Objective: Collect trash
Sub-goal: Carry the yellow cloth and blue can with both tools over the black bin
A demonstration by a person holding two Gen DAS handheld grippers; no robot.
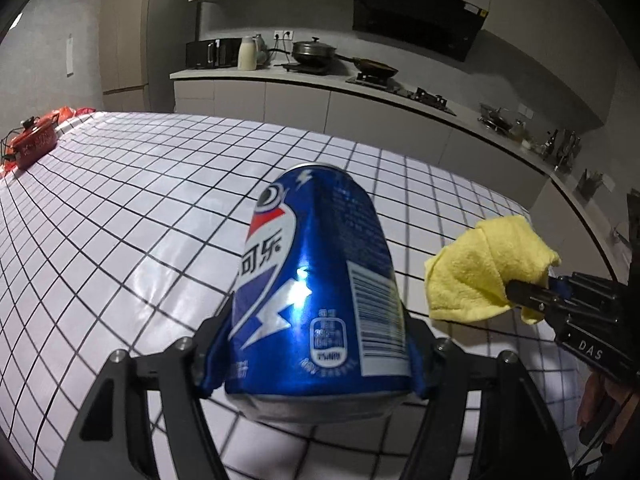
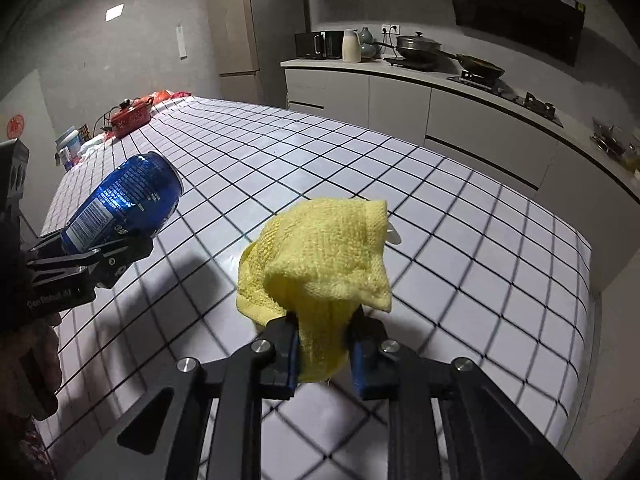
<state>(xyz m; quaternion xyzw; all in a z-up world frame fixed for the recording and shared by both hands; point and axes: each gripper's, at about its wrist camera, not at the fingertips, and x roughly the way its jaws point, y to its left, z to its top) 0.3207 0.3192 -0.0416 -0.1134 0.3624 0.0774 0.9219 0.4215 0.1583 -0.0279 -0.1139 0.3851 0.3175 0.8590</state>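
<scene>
Table (image 2: 320, 168) w/ white grid-pattern cloth, dim kitchen behind — counter (image 2: 400, 70) w/ lidded pan (image 2: 418, 46) along far wall, fridge (image 2: 236, 32) at corner. Red pot (image 2: 130, 117) at table's far edge. Left gripper (image 1: 316, 364) clamped on dented blue can (image 1: 320, 280), held above cloth; right gripper (image 2: 325, 354) pinching yellow cloth (image 2: 320, 252) — both off the table surface, well apart.
</scene>
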